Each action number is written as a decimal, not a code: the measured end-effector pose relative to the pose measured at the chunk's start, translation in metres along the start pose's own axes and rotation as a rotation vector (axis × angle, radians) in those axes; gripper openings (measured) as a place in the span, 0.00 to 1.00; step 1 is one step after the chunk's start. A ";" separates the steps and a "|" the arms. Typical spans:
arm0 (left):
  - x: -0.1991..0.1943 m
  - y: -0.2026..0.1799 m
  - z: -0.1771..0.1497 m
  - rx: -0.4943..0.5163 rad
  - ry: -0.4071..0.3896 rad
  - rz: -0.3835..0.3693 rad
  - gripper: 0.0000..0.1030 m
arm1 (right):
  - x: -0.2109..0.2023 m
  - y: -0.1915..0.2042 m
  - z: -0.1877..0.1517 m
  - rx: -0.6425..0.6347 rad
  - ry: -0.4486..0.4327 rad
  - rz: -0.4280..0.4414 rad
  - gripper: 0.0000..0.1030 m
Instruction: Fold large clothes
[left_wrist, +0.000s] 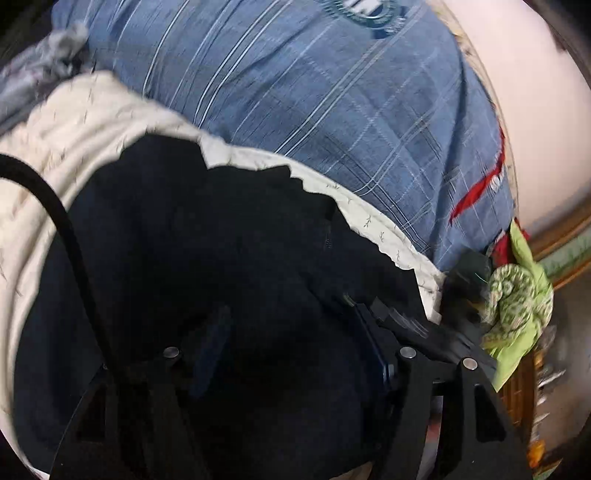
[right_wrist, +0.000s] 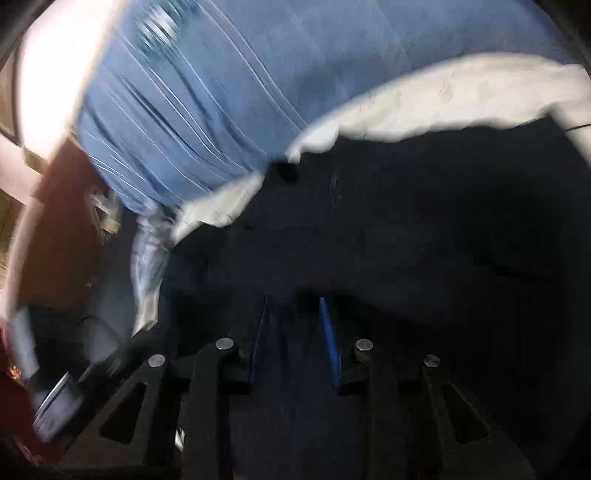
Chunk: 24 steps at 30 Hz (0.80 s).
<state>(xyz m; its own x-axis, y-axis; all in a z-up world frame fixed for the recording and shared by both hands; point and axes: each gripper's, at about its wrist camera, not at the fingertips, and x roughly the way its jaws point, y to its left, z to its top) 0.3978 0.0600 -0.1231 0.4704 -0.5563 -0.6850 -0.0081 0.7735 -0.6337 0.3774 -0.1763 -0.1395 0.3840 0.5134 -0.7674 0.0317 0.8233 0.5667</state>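
1. Risk: the dark navy garment (left_wrist: 229, 266) lies on a cream cloth (left_wrist: 92, 122) over the blue plaid bedspread (left_wrist: 314, 122); a grab could catch the cream layer too and drag both.
2. Left gripper (left_wrist: 295, 328) is spread wide above the navy fabric, apparently pinching nothing.
3. Right gripper (right_wrist: 293, 325) stands narrowly parted over the same garment; blur hides whether cloth sits between its blue pads (right_wrist: 330, 339).
4. Obstacles: a black cable (left_wrist: 62, 221) crosses the garment, and green patterned clothes (left_wrist: 517, 299) crowd the bed's edge.
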 end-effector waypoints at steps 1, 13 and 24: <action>0.005 0.004 0.000 -0.008 0.011 0.014 0.64 | 0.009 -0.004 0.009 -0.001 -0.013 -0.020 0.20; 0.058 -0.007 0.053 0.103 0.029 0.038 0.81 | -0.060 -0.023 0.044 -0.004 -0.244 -0.024 0.14; 0.040 0.084 0.147 -0.016 -0.113 0.454 0.23 | -0.039 -0.088 0.042 0.124 -0.136 -0.116 0.04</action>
<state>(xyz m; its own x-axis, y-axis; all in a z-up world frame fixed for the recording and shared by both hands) 0.5451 0.1471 -0.1506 0.5090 -0.1252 -0.8516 -0.2482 0.9260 -0.2845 0.3984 -0.2787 -0.1470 0.4921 0.3730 -0.7866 0.1928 0.8344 0.5163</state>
